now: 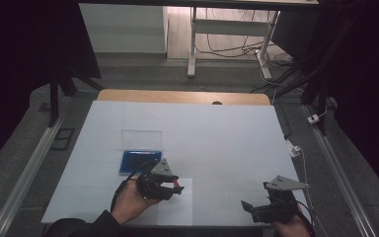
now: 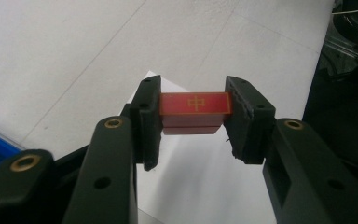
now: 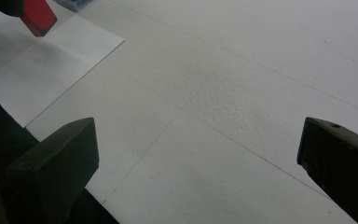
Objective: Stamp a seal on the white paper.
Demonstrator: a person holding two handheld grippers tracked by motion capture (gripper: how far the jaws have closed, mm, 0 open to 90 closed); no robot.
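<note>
- Currently held: a red block [image 2: 195, 103], clamped between the jaws of the left gripper [image 2: 193, 122], above a white sheet [image 1: 177, 207] near the front edge of the table [image 1: 227, 143].
- Handling, as judged: rigid and light; the smooth faces look slippery, so a square hold on the two short ends, as now, seems safest. A hard piece like this should not give under the pads.
- Appearance: oblong, bright red, with a thin gold border and a gold cross-like mark on the top face; a paler red layer shows beneath, and whether that is a second piece I cannot tell.
- Right gripper [image 1: 269, 207]: jaws wide apart, nothing between them, low over bare table at the front right, well apart from the block.
- Nearby: a blue tray [image 1: 139, 162] just behind the left gripper, with a clear lid [image 1: 141, 138] standing at its far side.
</note>
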